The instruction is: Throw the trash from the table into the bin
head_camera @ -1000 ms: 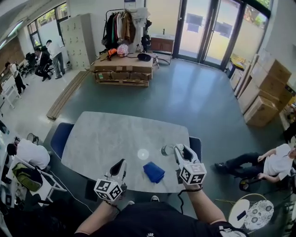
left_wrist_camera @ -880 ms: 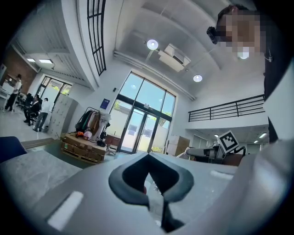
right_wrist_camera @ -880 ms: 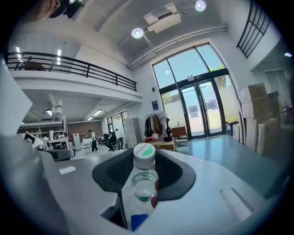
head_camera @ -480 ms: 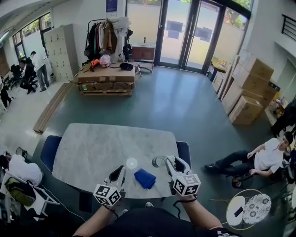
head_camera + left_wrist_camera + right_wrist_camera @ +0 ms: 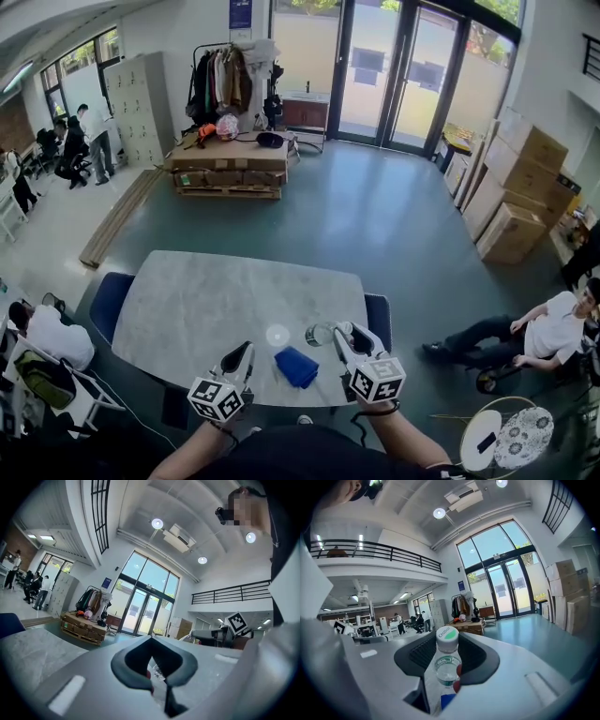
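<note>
Sitting clamped in right gripper — clear bottle

grey table — blue cloth between left gripper and right gripper; clear bottle at the right one's tips

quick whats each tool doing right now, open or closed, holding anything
left tool: closed, holding nothing
right tool: closed on the water bottle
</note>
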